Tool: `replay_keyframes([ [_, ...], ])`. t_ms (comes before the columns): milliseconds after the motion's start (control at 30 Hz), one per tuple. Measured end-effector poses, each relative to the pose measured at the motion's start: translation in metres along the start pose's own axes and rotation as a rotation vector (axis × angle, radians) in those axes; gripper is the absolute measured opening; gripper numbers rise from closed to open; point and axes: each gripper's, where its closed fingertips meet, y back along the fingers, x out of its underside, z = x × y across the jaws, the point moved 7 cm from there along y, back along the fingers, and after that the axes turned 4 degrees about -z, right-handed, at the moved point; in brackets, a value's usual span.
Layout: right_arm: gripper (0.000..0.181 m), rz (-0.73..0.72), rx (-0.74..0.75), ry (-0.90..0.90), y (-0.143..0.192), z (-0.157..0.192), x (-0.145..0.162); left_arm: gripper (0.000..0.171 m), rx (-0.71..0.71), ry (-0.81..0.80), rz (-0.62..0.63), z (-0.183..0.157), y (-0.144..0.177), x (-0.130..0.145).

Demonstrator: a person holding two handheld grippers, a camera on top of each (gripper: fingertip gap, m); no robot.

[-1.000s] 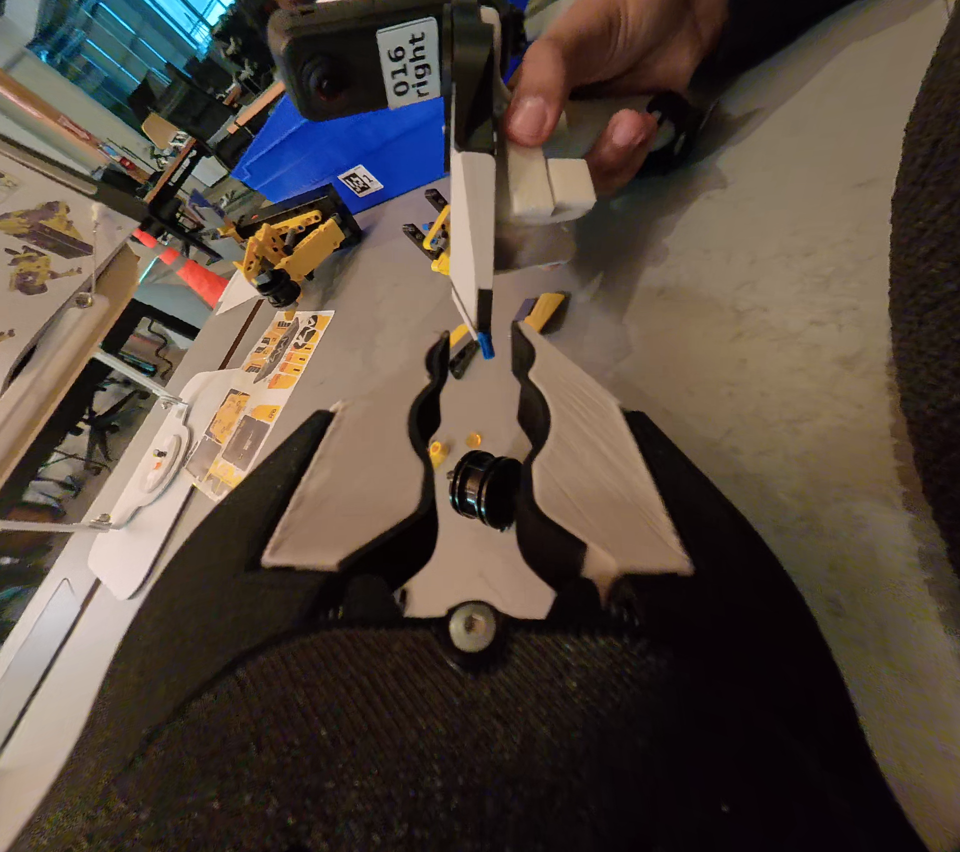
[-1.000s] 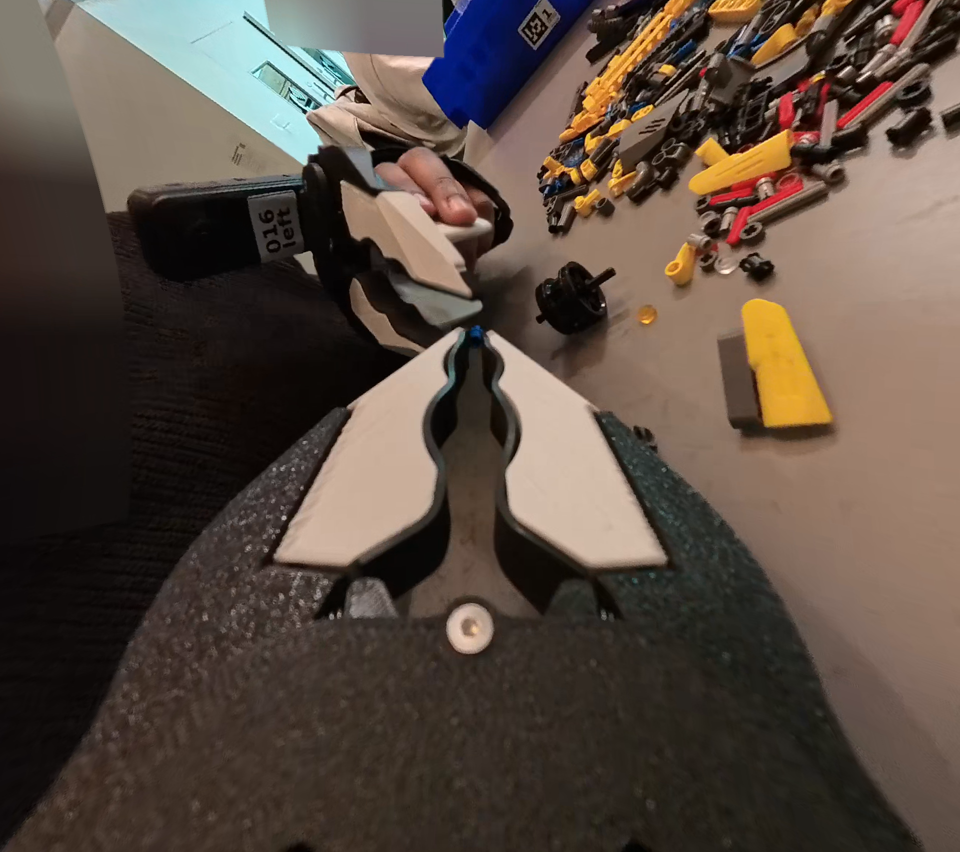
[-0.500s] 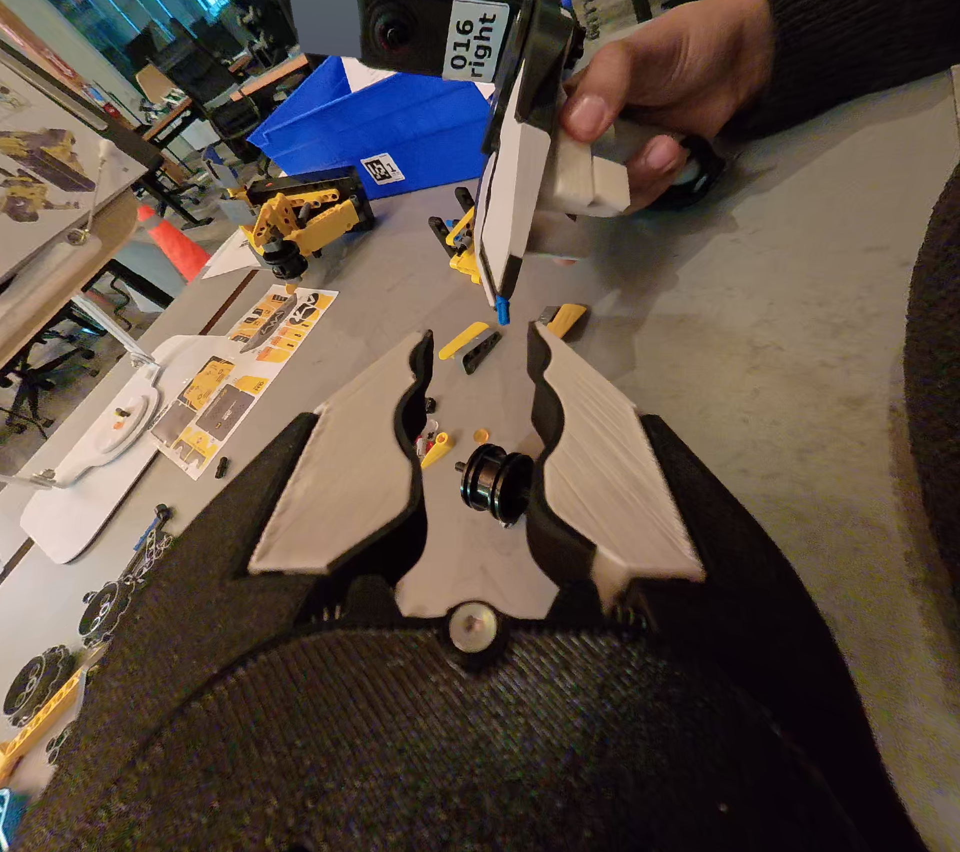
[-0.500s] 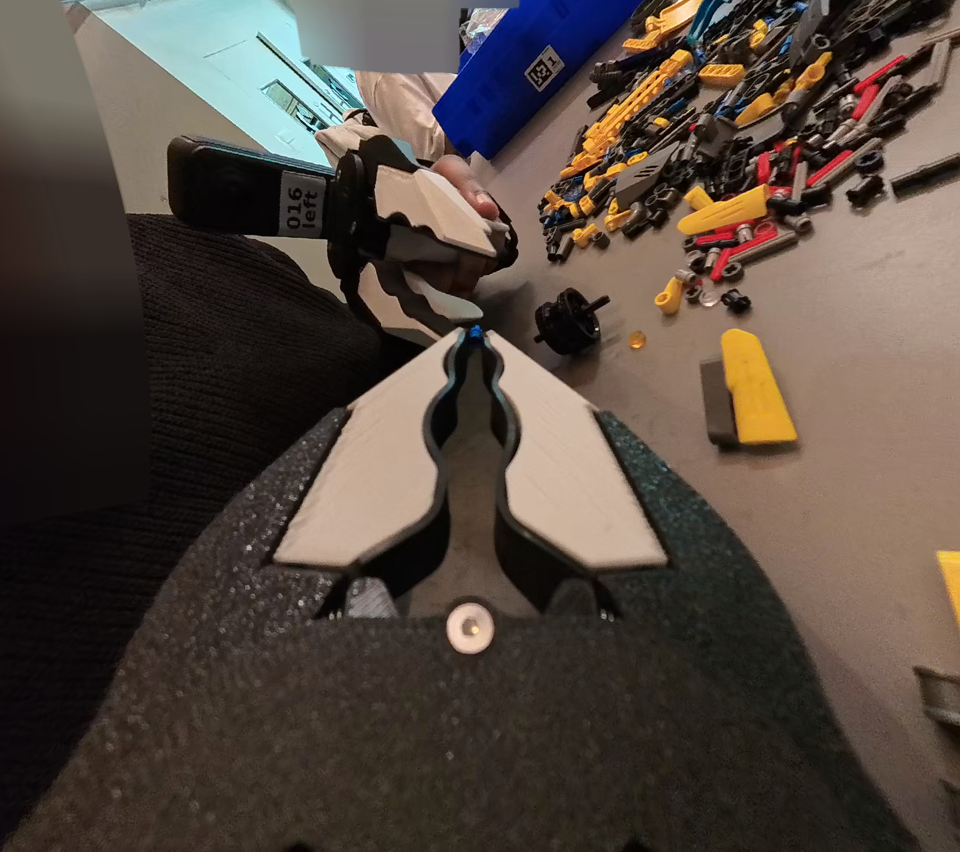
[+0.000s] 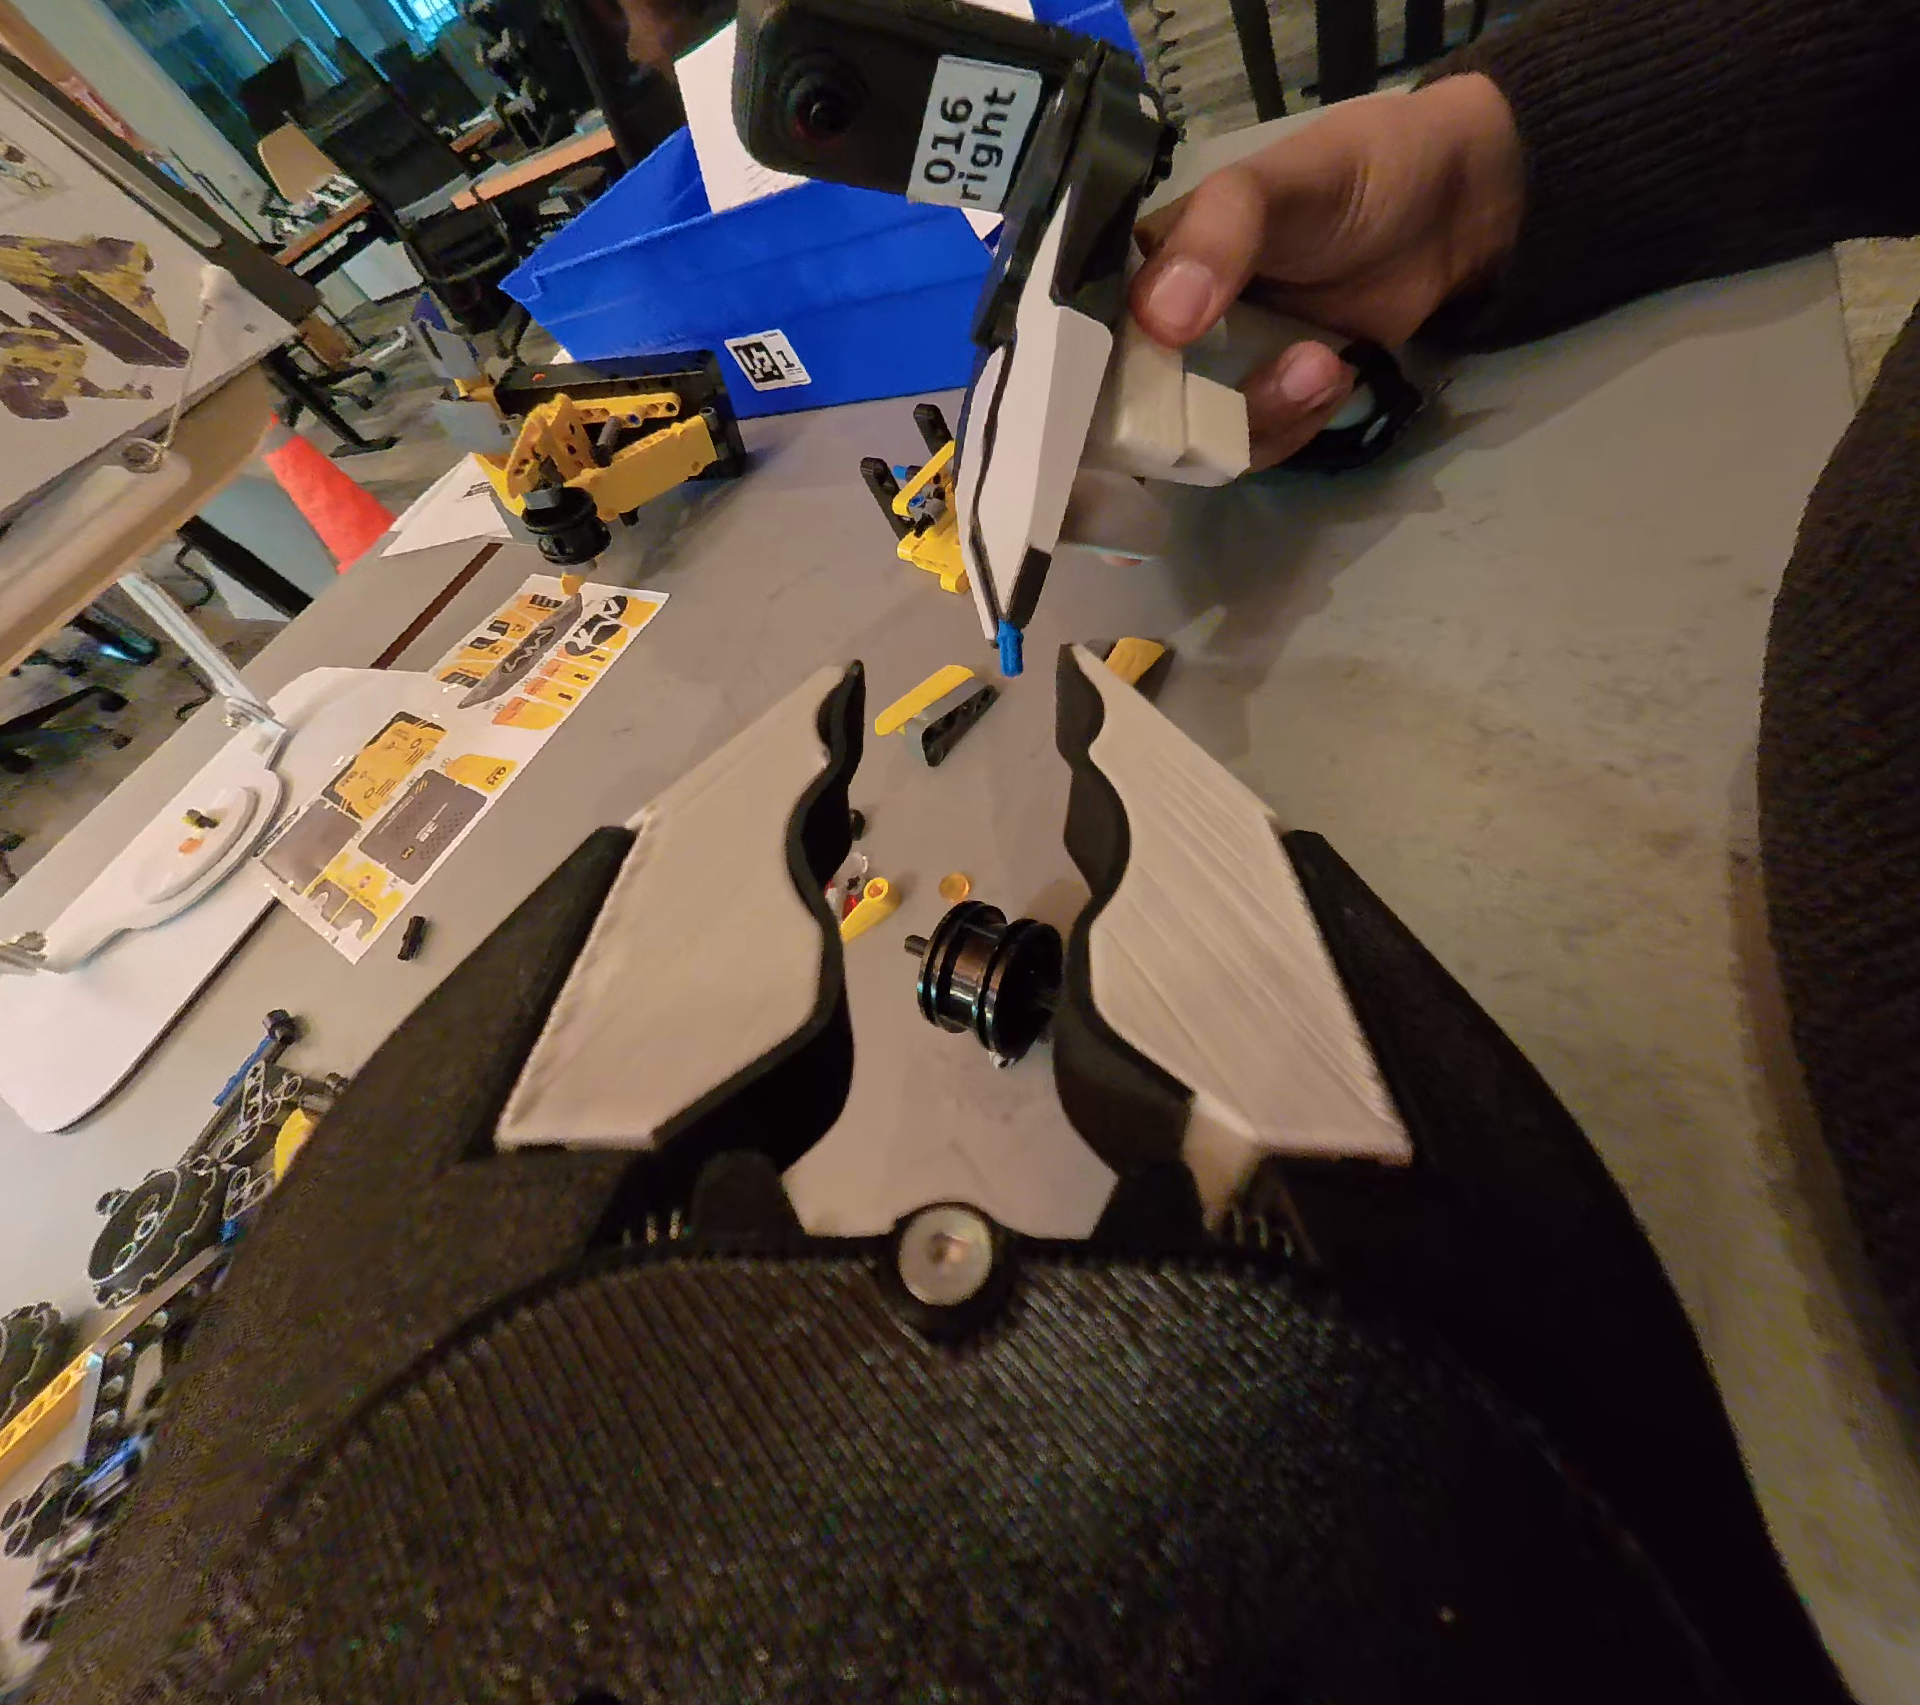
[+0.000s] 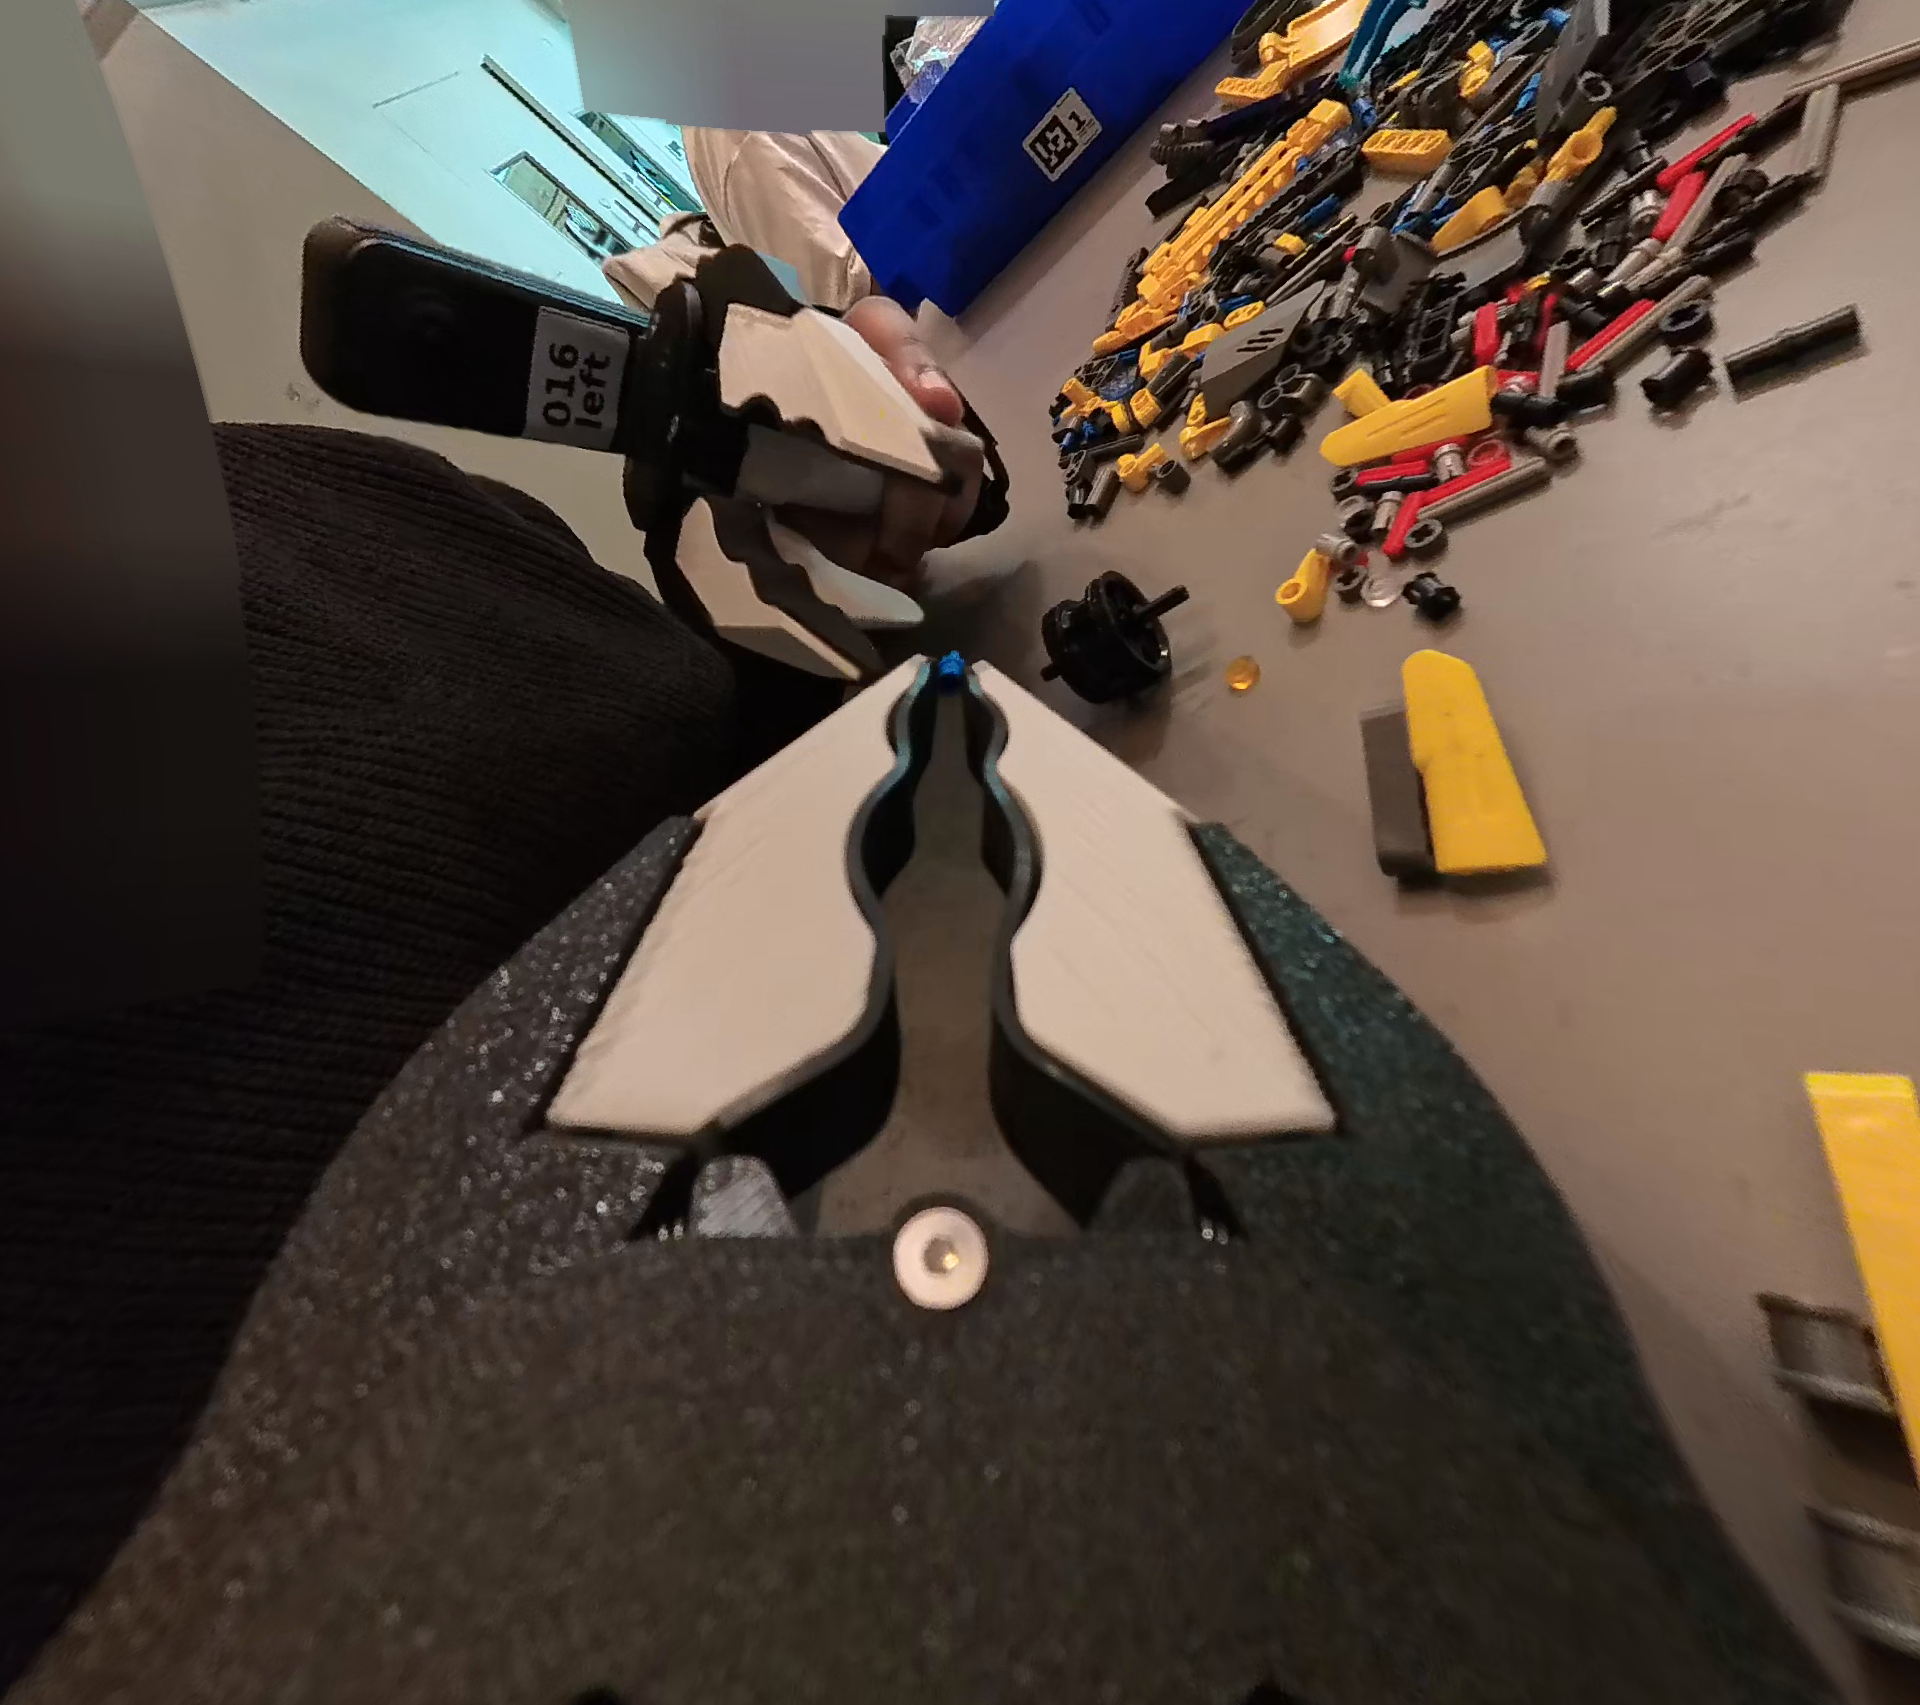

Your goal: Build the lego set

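Observation:
My right gripper [image 6: 948, 668] is shut on a small blue pin [image 6: 948, 666], held by its tip above the grey table. In the left wrist view the right gripper [image 5: 1006, 632] points down with the blue pin [image 5: 1008, 649] sticking out below its tips. My left gripper [image 5: 961, 679] is open and empty, hovering over a black wheel hub with an axle [image 5: 985, 969], which lies on the table between its fingers. The hub also shows in the right wrist view [image 6: 1107, 637], just right of the pin. The left gripper [image 6: 883, 533] is open there too.
A heap of yellow, black, red and blue building pieces [image 6: 1455, 221] lies on the table beside a blue bin [image 6: 1081, 97]. A yellow and grey panel [image 6: 1449, 772] lies near. A half-built yellow model [image 5: 603, 450], instruction sheets [image 5: 457, 772] and a white stand [image 5: 135, 907] lie left. Less than 4 cm separates the two grippers' tips.
The left gripper has opened wider and drawn back, so the hub sits farther from its base. The right gripper, still shut on the blue pin, has lifted slightly.

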Motion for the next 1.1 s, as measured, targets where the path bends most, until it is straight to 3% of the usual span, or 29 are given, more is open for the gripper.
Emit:
replay_keyframes([
  [533,0.004,-0.012,-0.005,0.004,0.002,0.001,-0.002,0.032,-0.007,0.098,-0.072,0.011,0.007,-0.005],
  [700,0.004,-0.054,0.143,0.144,0.02,0.0,-0.016,0.023,0.045,0.301,-0.249,0.046,0.013,-0.039],
  [833,0.004,-0.152,0.342,0.238,0.048,-0.003,-0.033,0.033,0.185,0.345,0.005,0.064,-0.023,-0.029],
  [1000,0.004,-0.203,0.395,0.256,0.066,-0.005,-0.035,0.044,0.315,0.211,0.42,0.043,-0.074,0.016],
  [1100,0.004,-0.202,0.365,0.229,0.065,-0.005,-0.032,0.051,0.311,0.101,0.541,0.035,-0.092,0.035],
])
